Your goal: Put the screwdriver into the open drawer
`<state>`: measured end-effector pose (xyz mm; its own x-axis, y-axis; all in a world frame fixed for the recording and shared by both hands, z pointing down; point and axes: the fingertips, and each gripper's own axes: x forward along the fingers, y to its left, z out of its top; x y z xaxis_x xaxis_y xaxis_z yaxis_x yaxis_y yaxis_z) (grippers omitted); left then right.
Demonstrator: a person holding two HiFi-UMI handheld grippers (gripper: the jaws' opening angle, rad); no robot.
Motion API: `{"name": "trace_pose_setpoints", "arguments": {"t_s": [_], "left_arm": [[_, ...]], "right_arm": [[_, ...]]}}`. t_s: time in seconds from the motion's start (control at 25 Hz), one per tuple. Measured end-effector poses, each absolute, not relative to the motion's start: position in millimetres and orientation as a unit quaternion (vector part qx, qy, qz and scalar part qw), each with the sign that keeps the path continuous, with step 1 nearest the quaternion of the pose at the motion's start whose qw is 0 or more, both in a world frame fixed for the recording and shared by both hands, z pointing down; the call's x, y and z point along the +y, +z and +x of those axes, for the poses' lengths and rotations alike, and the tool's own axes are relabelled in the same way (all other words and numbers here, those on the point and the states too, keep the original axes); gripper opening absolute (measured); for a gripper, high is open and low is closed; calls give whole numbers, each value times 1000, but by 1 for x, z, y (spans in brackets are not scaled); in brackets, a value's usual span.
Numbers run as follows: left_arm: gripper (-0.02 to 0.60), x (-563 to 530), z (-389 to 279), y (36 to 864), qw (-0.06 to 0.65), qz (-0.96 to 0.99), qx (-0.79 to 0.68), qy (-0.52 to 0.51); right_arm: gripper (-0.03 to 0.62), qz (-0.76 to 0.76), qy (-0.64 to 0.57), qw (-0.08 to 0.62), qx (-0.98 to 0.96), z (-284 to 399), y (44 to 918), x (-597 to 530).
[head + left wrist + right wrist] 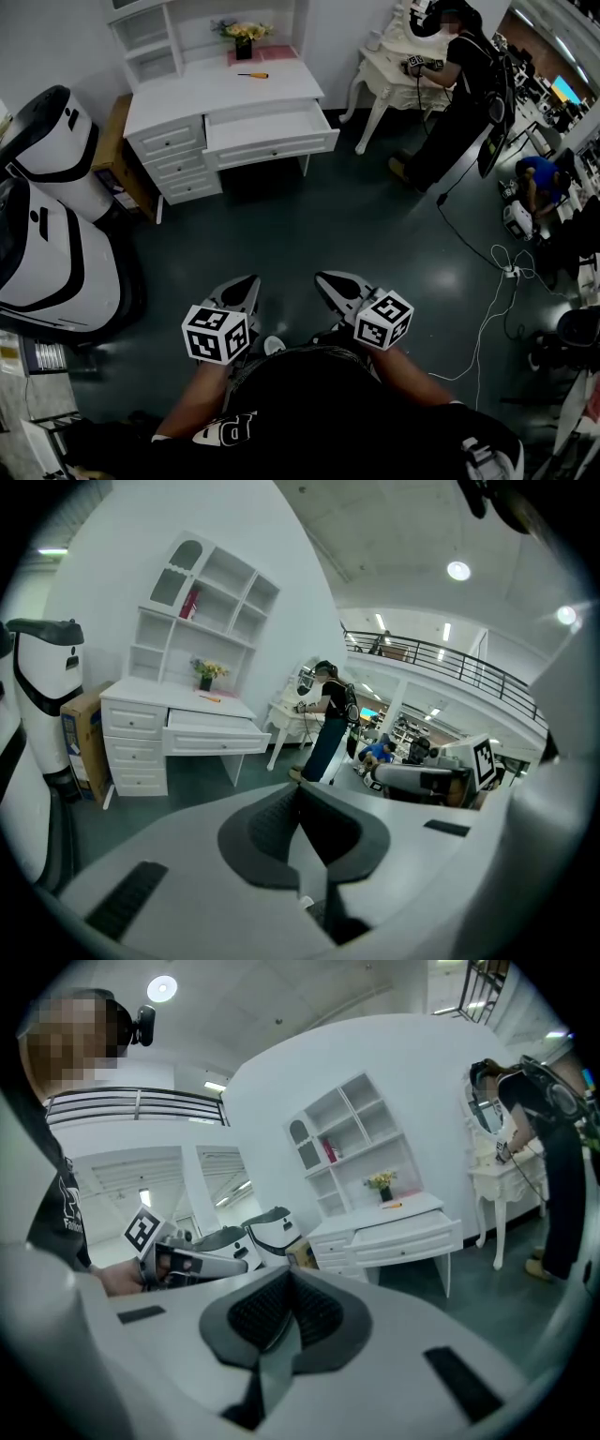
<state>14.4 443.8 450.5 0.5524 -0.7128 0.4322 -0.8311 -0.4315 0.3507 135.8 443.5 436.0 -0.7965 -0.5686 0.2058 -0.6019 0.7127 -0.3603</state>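
An orange-handled screwdriver point(253, 75) point(210, 697) point(392, 1206) lies on the top of a white desk point(187, 101), in front of a vase of flowers point(244, 37). Below it the desk's wide drawer point(272, 148) point(216, 740) point(408, 1241) stands pulled open. Both grippers are far from the desk, low in the head view over dark floor. My left gripper point(248, 281) point(298, 787) is shut with nothing in it. My right gripper point(323, 278) point(289, 1274) is shut and empty too. They point side by side towards the desk.
Large white machines point(47, 216) stand at the left, with a cardboard box point(112, 141) beside the desk. A person point(459, 84) stands at a white dressing table at the right, and another crouches point(539, 183) further right. White cables point(487, 300) trail over the floor.
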Motion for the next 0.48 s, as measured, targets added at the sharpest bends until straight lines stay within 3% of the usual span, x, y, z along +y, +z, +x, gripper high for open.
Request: {"name": "trace_pose_setpoints", "arguments": {"t_s": [0.48], "left_arm": [[11, 447, 8, 463, 266, 840, -458, 121]], "right_arm": [[8, 331, 209, 58, -918, 129, 445, 443]]}}
